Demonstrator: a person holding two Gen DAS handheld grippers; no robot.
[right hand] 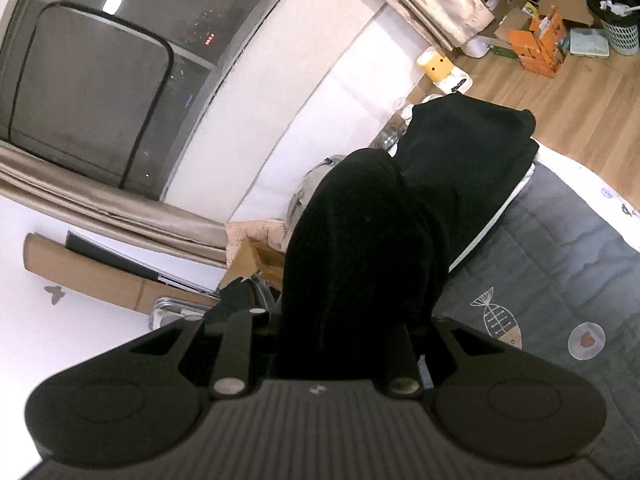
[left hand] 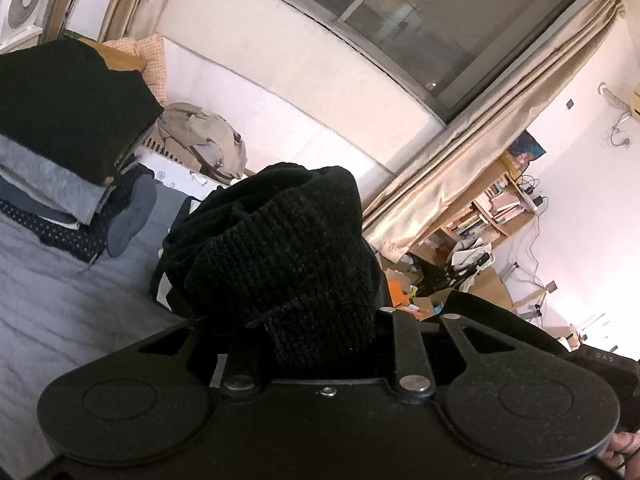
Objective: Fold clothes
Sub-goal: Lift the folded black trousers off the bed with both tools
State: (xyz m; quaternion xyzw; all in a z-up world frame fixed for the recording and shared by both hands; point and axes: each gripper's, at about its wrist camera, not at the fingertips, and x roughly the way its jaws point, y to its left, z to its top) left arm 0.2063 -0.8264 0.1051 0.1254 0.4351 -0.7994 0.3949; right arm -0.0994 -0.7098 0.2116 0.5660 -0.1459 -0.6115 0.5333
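A black ribbed knit garment fills the middle of the left wrist view, bunched up and lifted above the grey bed cover. My left gripper is shut on it, its fingertips hidden under the cloth. In the right wrist view the same black garment rises from between the fingers of my right gripper, which is shut on it, and stretches away to drape over the far bed corner. Both grippers hold the cloth in the air, tilted.
A stack of folded clothes stands on the bed at the left, a black piece on top, dark socks beside it. A beige garment lies by the window wall. Boxes and a bin litter the wooden floor.
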